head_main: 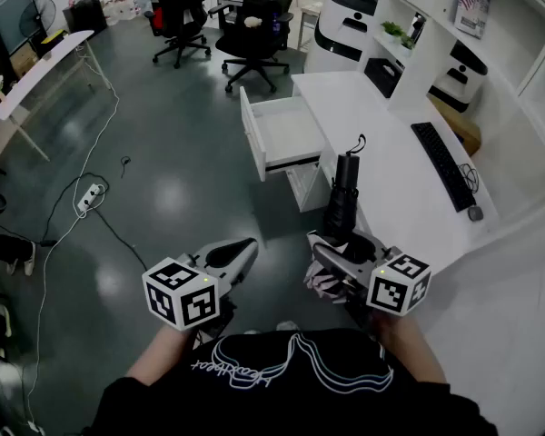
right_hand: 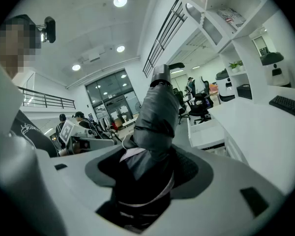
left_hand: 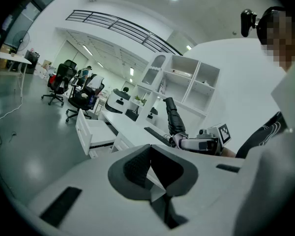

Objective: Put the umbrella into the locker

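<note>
A folded black umbrella (head_main: 343, 203) stands nearly upright, and my right gripper (head_main: 341, 254) is shut on its lower, bunched end. In the right gripper view the umbrella (right_hand: 157, 117) fills the space between the jaws of the right gripper (right_hand: 147, 171) and rises to a handle with a loop. My left gripper (head_main: 232, 254) is held at the left, apart from the umbrella, shut with nothing in it. The left gripper view shows the left gripper (left_hand: 150, 157) with its jaw tips meeting, and the umbrella (left_hand: 173, 117) beyond. An open white drawer (head_main: 277, 134) juts from the desk (head_main: 372, 125) ahead.
A keyboard (head_main: 445, 166) and mouse (head_main: 475, 213) lie on the desk at the right. Office chairs (head_main: 254, 44) stand behind the drawer. A power strip (head_main: 91, 196) with cables lies on the grey floor at the left, near a white table (head_main: 36, 71).
</note>
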